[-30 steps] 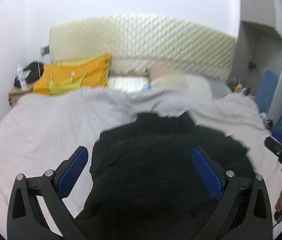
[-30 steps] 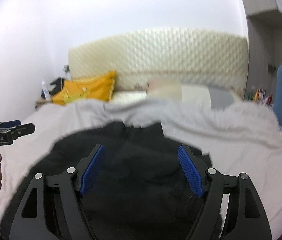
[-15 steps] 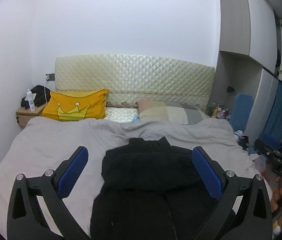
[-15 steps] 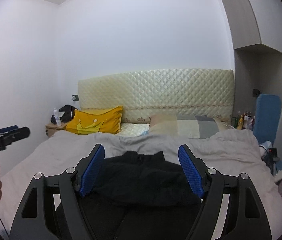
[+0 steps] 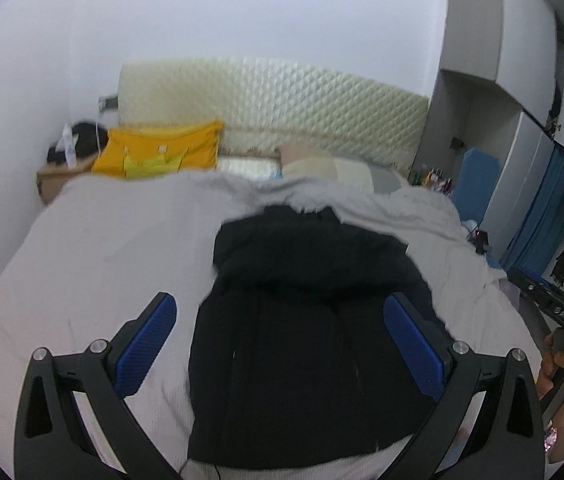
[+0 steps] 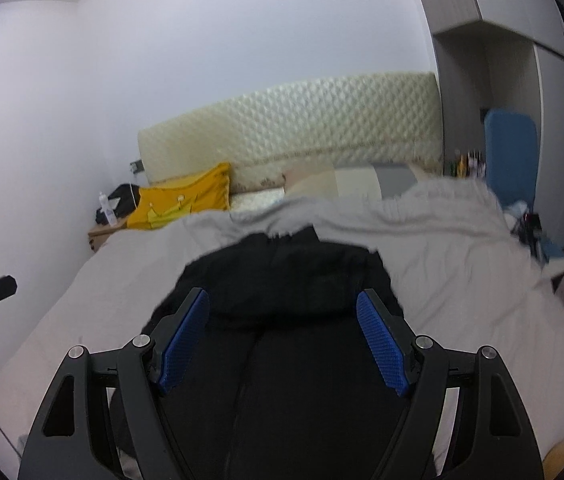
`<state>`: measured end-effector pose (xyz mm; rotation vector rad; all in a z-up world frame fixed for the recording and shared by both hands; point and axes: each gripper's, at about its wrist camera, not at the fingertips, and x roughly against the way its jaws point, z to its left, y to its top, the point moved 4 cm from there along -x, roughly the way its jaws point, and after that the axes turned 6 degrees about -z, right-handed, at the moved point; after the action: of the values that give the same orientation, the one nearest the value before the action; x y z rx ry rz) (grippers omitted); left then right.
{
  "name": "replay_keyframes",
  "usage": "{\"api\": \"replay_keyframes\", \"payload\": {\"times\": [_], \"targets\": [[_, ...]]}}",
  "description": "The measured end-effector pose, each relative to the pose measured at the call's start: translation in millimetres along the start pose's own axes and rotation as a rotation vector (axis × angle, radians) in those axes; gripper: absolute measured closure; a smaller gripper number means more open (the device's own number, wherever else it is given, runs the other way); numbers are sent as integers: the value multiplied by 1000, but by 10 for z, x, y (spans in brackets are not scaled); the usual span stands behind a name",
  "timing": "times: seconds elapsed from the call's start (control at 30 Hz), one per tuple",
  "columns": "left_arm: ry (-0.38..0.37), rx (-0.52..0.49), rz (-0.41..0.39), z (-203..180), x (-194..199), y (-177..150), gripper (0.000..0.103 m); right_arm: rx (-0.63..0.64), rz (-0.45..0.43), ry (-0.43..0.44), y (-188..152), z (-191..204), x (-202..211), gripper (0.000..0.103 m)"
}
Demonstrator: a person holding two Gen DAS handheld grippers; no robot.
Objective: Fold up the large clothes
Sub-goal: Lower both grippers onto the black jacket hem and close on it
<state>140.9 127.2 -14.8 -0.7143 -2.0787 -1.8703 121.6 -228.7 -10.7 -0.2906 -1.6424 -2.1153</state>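
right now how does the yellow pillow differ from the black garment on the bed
The yellow pillow is bright, with a paler crown print, and sits at the headboard end; the black garment is plain and dark, lying mid-bed. The pillow is much smaller than the spread garment. Both rest on the same grey bedcover.

My left tongs (image 5: 280,344) and right tongs (image 6: 284,340) are black, each with blue pads (image 5: 146,344) in a fine dimpled texture. Between them lies the black garment (image 5: 306,332), faintly ribbed in narrow vertical lines. It rests on my bed's pale grey cover (image 5: 94,248). Far off, the headboard (image 5: 282,96) is cream with a quilted diamond pattern. At far left sits a yellow-orange pillow (image 5: 162,152) bearing a lighter yellow crown. Beside it, a pillow (image 6: 346,180) in beige, cream and grey blocks. At far right a blue panel (image 6: 510,152) and blue curtain (image 5: 542,216) stand by grey cabinets (image 5: 478,16).
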Motion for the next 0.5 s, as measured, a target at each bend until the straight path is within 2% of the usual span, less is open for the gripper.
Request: {"api": "replay_keyframes", "payload": {"times": [0.1, 0.23, 0.5], "targets": [[5, 32, 47, 149, -135, -255, 0, -57, 51, 20, -238, -170, -102, 28], [4, 86, 135, 325, -381, -590, 0, -119, 116, 5, -518, -446, -265, 28], [10, 203, 276, 624, -880, -1062, 0, -232, 229, -17, -891, -1041, -571, 27]]}}
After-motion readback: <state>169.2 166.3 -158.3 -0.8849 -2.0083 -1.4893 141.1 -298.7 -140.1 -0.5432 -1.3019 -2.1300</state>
